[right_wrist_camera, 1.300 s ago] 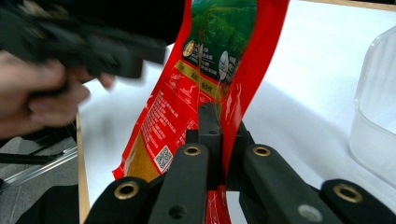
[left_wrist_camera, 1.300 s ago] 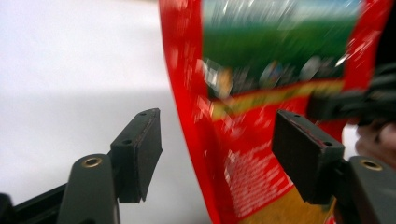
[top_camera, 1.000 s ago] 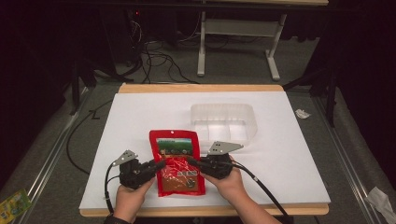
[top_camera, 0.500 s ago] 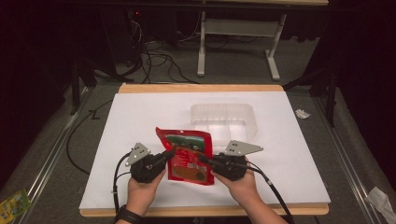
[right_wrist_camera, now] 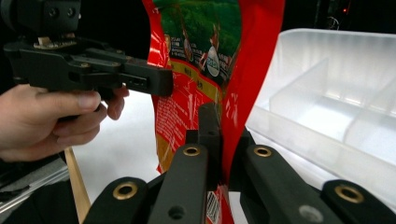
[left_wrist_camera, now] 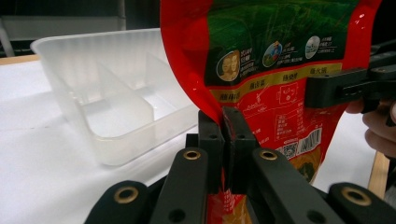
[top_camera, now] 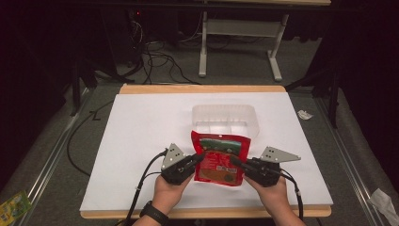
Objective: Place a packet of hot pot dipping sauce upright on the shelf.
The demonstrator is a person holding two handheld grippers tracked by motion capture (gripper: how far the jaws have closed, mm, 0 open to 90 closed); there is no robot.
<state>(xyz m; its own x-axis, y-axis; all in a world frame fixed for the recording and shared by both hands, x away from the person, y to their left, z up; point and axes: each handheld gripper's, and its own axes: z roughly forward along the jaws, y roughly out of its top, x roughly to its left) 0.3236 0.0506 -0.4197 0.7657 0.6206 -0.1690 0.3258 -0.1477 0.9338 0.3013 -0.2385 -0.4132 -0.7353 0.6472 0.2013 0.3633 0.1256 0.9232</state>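
Up close, your left hand-held gripper [left_wrist_camera: 224,140] and right hand-held gripper [right_wrist_camera: 219,140] each pinch the glossy red pouch [top_camera: 219,157] edges; overhead, it hangs beside the clear tray [top_camera: 226,115].

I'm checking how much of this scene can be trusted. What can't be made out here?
- Small print on the red foil pouch: too small and blurred, left gripper view.
- Pouch's lower edge: cut off by the frame and hidden behind the left gripper.
- Clear plastic divided tray: far end cut off, right gripper view.
- Tray's near wall: hidden by pouch, high view.
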